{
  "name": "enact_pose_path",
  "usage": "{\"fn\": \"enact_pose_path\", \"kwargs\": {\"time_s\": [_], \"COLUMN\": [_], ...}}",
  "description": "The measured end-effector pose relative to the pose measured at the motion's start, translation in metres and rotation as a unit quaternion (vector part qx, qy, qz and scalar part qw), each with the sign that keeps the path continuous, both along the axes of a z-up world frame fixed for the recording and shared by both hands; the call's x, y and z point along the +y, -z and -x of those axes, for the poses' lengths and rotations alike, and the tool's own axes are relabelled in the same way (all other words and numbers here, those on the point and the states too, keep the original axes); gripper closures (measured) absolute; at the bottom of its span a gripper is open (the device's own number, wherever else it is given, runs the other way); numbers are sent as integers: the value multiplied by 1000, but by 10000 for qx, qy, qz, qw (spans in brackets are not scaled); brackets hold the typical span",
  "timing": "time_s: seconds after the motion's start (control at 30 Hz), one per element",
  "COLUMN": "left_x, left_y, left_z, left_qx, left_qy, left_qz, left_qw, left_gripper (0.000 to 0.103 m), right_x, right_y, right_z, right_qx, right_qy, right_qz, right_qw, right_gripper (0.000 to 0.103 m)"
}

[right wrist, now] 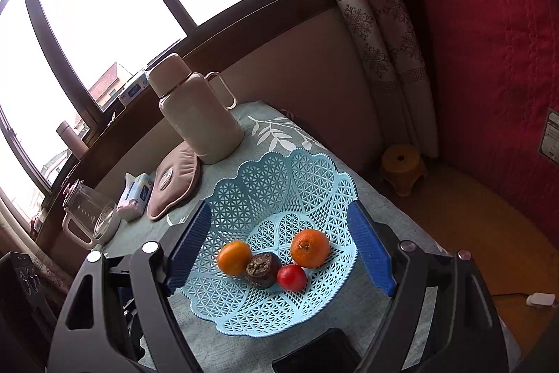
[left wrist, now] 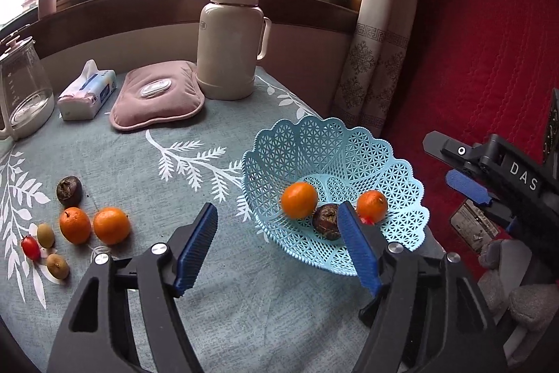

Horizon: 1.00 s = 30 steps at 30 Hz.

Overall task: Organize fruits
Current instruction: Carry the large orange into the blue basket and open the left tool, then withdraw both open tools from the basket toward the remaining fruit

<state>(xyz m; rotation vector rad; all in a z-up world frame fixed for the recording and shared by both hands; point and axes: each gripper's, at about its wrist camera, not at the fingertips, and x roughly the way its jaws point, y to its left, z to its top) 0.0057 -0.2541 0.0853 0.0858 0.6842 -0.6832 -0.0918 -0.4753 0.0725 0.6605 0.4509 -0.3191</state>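
Now, line by line, as I see it from both my wrists.

Left tool (left wrist: 279, 233): jaws spread wide with nothing between the blue pads; it hangs over the tabletop (left wrist: 146, 170) at the near-left edge of the basket.
Right tool (right wrist: 279, 247): jaws wide apart as well, gripping nothing; the basket lies in the gap between its fingers, below them.
Basket (right wrist: 265, 184): pale blue, lattice-sided, scalloped rim, sitting on the leaf-patterned cloth near the tabletop's right edge.
In the basket: one orange (right wrist: 234, 257) on the left, another orange (right wrist: 310, 248) on the right, a dark brown wrinkled fruit (right wrist: 262, 270) between them, and a small red tomato (right wrist: 291, 277) touching the brown one.
Loose on the tabletop, well left of the basket: two oranges side by side (left wrist: 75, 225) (left wrist: 111, 225), a second dark brown fruit (left wrist: 69, 190) just behind them, two small greenish-tan fruits (left wrist: 45, 235) (left wrist: 57, 266), and a little red tomato (left wrist: 30, 247) beside them.
Back of the tabletop: a cream thermos (left wrist: 230, 37) standing upright, a pink padded warmer (left wrist: 157, 95) lying flat beside it, a tissue pack (left wrist: 86, 91), and a glass kettle (left wrist: 21, 93) at the far left.
Right of the tabletop: a patterned curtain (left wrist: 377, 51) and a red quilted surface (left wrist: 482, 51).
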Motion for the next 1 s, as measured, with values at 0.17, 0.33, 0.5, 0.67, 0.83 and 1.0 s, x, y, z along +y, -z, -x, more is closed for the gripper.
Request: {"fn": "enact_pose_path", "kwargs": {"time_s": [0.17, 0.33, 0.5, 0.67, 0.83, 1.0], "left_x": [9, 13, 16, 20, 25, 30], "left_y": [2, 5, 8, 12, 13, 15], "left_z": [0, 1, 4, 3, 1, 1], "left_qx": [21, -8, -106, -122, -217, -225], "left_qy": [-172, -295, -353, -436, -575, -608], "left_qz": [-74, -203, -364, -480, -582, -611], "left_qw": [9998, 9994, 9987, 9978, 9964, 9960], "left_gripper": [21, 17, 15, 15, 11, 11], "right_x": [3, 2, 2, 3, 5, 8], "right_y": [-1, -1, 0, 3, 7, 9], "right_z": [1, 2, 1, -1, -3, -5], "right_qx": [-22, -29, -8, 27, 48, 78], "right_qy": [-30, -3, -2, -3, -37, -109], "right_qz": [13, -11, -28, -65, -107, -130], "right_qw": [10000, 10000, 10000, 10000, 9999, 9998], "right_gripper": [21, 20, 18, 17, 12, 12]}}
